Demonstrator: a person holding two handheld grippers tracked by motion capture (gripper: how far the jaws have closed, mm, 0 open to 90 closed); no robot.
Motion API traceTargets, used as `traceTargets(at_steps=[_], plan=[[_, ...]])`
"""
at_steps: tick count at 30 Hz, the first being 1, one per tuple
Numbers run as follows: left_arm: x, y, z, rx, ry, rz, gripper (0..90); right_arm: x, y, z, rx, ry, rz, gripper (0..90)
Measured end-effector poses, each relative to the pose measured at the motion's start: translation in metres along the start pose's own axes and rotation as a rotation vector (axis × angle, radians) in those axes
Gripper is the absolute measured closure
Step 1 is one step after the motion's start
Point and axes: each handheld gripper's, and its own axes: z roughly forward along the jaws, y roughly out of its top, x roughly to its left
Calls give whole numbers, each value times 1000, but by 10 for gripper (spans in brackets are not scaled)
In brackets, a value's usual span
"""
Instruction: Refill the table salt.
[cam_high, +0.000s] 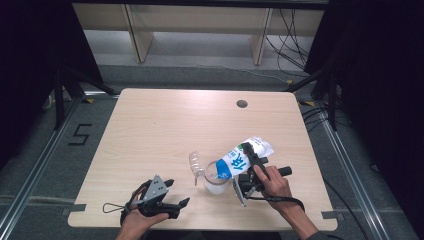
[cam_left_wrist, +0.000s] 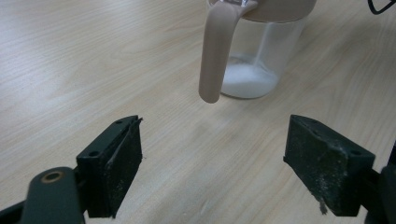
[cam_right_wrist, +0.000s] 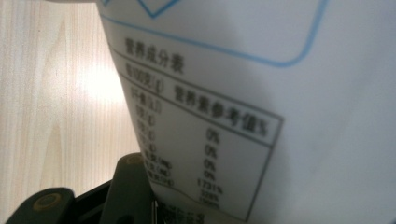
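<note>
Salt bag (cam_high: 241, 157) sits pinched in my right tongs (cam_high: 248, 172), tilted with its long axis slanting down and away from them so its low end hangs over the clear jar (cam_high: 216, 179), which stands on the surface just beyond that hand. My left tongs (cam_high: 176, 194) rest spread and empty, the jar's beige handle (cam_left_wrist: 214, 56) straight ahead of them, near but apart. White grains already lie in the jar; I judge pouring is underway.

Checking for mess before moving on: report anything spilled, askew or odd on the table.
No spill stands out. The bag is tilted, mouth down over the cup, held by the right gripper; white powder lies in the cup bottom. The cup's lid hangs open. The left gripper is open, apart.
</note>
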Motion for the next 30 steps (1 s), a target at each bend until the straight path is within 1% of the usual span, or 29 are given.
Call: traceTargets(at_steps=[1,4,5,7,8,9,10,11,12,13,14,15,16,18,22,24,26,30], plan=[[0,0,0,0,0,0,185,2,0,-1,18,6,22,553],[0,0,0,0,-1,0,185,2,0,-1,14,7,21,554],[0,0,0,0,-1,0,185,0,0,0,-2,-4,-6,555],[0,0,0,0,-1,2,185,0,0,0,1,-2,-3,555],[0,0,0,-1,-1,2,185,-2,1,0,-3,-7,-24,555],[0,0,0,-1,-1,2,185,-2,1,0,-3,-7,-24,555],[0,0,0,0,0,3,185,0,0,0,0,-1,-1,556],[0,0,0,0,0,0,185,2,0,-1,17,9,26,556],[0,0,0,0,0,3,185,0,0,0,-2,0,-3,557],[0,0,0,0,0,3,185,0,0,0,-2,0,-3,557],[0,0,0,0,0,3,185,2,0,-2,15,7,24,558],[0,0,0,0,0,3,185,1,0,-1,10,6,18,559],[0,0,0,-1,0,3,185,0,0,-1,1,3,0,560],[0,0,0,-1,0,3,185,0,0,0,-3,-1,-7,560],[0,0,0,-1,-1,2,185,0,0,0,-2,-1,-5,562],[1,0,0,0,0,2,185,2,0,-2,18,8,26,563],[0,0,0,0,1,3,185,1,0,-1,7,5,12,563],[0,0,0,1,1,0,185,1,0,-1,3,2,5,565]])
